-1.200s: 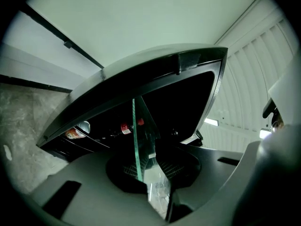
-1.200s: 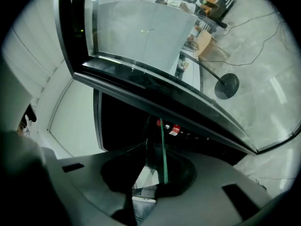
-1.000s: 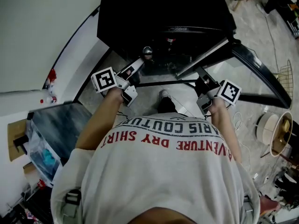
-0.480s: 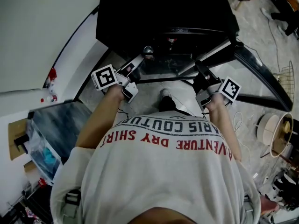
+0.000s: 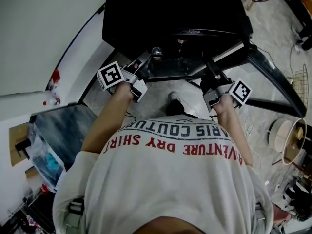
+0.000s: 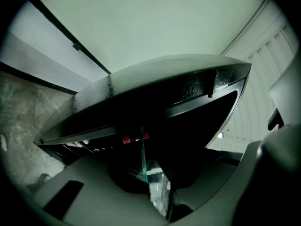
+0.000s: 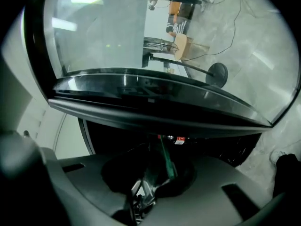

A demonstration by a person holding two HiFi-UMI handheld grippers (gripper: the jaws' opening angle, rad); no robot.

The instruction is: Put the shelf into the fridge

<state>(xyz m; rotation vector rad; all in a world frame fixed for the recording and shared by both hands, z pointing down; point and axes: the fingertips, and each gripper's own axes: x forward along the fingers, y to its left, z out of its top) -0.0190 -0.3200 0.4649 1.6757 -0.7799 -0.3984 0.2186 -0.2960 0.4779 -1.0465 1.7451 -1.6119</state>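
The glass shelf (image 5: 178, 68), its edges clamped in the closed left gripper (image 5: 147, 61) and right gripper (image 5: 210, 76), sat at the mouth of the black fridge (image 5: 170, 9); uneven pushing by the 2 could have skewed and jammed it, or let the thin glass slip.

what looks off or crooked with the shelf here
Nothing stands out. The glass shelf is gripped along its near edge by the left claw and the right claw. It sits roughly even between them at the open front of the black fridge. No cracks or spills show.
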